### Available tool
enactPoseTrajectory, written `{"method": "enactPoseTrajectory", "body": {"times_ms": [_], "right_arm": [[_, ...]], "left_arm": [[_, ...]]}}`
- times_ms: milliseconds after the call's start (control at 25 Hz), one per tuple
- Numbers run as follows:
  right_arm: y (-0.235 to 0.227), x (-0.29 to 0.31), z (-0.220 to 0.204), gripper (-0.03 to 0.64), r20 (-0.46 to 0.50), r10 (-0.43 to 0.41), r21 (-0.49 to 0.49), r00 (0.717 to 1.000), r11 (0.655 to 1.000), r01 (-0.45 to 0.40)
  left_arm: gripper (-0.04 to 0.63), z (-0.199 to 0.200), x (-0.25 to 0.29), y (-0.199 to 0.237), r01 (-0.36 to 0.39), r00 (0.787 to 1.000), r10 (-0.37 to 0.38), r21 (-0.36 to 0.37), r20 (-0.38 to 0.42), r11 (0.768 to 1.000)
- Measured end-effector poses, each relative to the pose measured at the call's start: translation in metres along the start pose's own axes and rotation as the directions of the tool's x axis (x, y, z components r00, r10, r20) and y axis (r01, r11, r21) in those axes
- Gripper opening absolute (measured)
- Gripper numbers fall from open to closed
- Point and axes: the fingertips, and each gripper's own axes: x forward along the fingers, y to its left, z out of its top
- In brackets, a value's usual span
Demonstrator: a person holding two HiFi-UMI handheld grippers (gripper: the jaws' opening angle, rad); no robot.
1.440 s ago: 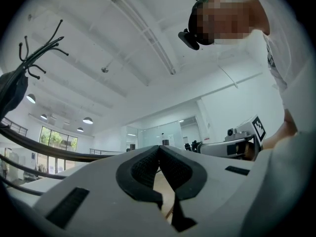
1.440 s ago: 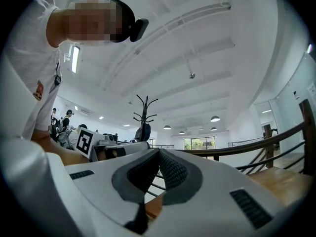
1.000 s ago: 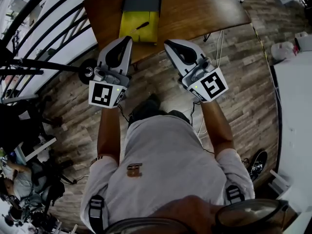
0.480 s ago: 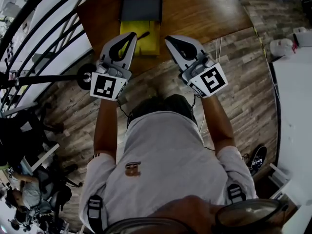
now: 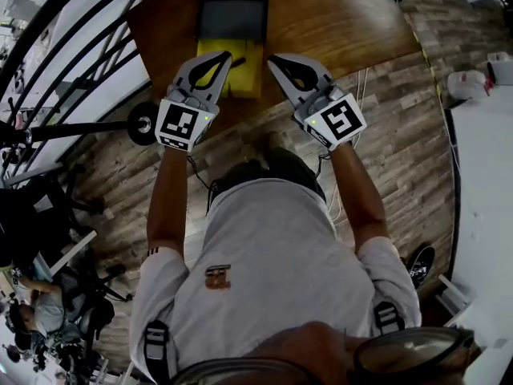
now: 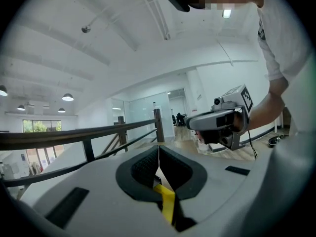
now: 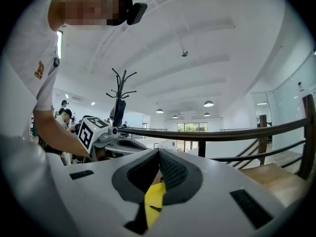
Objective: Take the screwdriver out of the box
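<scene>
In the head view an open box (image 5: pixel 243 77) with a yellow inside and a dark raised lid (image 5: pixel 232 18) lies on the near part of a brown wooden table (image 5: pixel 337 14). A short piece of the dark screwdriver (image 5: pixel 238 58) shows inside it, next to my left gripper's tip. My left gripper (image 5: pixel 226 55) is shut and empty, its tip over the box's left near part. The right gripper (image 5: pixel 272 58) is also shut and empty, just right of the box. The yellow box lining (image 6: pixel 166 204) shows through the left gripper's frame, and the same yellow lining (image 7: pixel 154 197) through the right one's.
A dark metal railing (image 5: pixel 72 30) runs along the left of the table, with a black wheel (image 5: pixel 143 123) below it. A white surface (image 5: pixel 485 175) lies far right. Cables hang off the table's right near edge (image 5: pixel 361 74). Wooden floor lies below me.
Both grippers have moved forward and a little down toward the box; their tips now reach its near end. Both have stayed shut.
</scene>
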Motion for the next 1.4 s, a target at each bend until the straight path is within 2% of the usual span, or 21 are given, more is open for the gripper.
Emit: {"method": "enactPoseTrajectory", "body": {"times_ms": [240, 440, 560, 680, 960, 1200, 1400], "right_arm": [[-0.026, 0.006, -0.013, 0.032, -0.032, 0.020, 0.008, 0.999, 1.000, -0.020], [-0.043, 0.010, -0.023, 0.031, -0.048, 0.033, 0.017, 0.998, 0.999, -0.032], [-0.050, 0.014, -0.028, 0.032, -0.057, 0.044, 0.020, 0.997, 0.999, -0.043], [-0.056, 0.017, -0.031, 0.031, -0.061, 0.048, 0.026, 0.997, 0.999, -0.047], [-0.066, 0.018, -0.036, 0.031, -0.066, 0.058, 0.037, 0.996, 0.998, -0.056], [-0.071, 0.021, -0.043, 0.032, -0.074, 0.062, 0.050, 0.995, 0.997, -0.058], [-0.081, 0.019, -0.050, 0.032, -0.085, 0.053, 0.061, 0.995, 0.997, -0.048]], "left_arm": [[0.021, -0.036, 0.026, 0.006, 0.017, 0.990, -0.018, -0.005, -0.142, 1.000], [0.021, -0.075, 0.047, 0.005, 0.062, 0.956, -0.062, -0.008, -0.287, 0.998], [0.028, -0.099, 0.056, 0.006, 0.095, 0.923, -0.088, -0.001, -0.375, 0.995], [0.075, -0.119, 0.064, 0.006, 0.132, 0.884, -0.121, -0.006, -0.452, 0.991], [0.129, -0.156, 0.081, 0.003, 0.200, 0.810, -0.167, -0.002, -0.563, 0.980], [0.163, -0.190, 0.088, 0.000, 0.269, 0.701, -0.218, -0.031, -0.679, 0.963], [0.173, -0.209, 0.098, -0.003, 0.308, 0.644, -0.249, -0.053, -0.723, 0.950]]}}
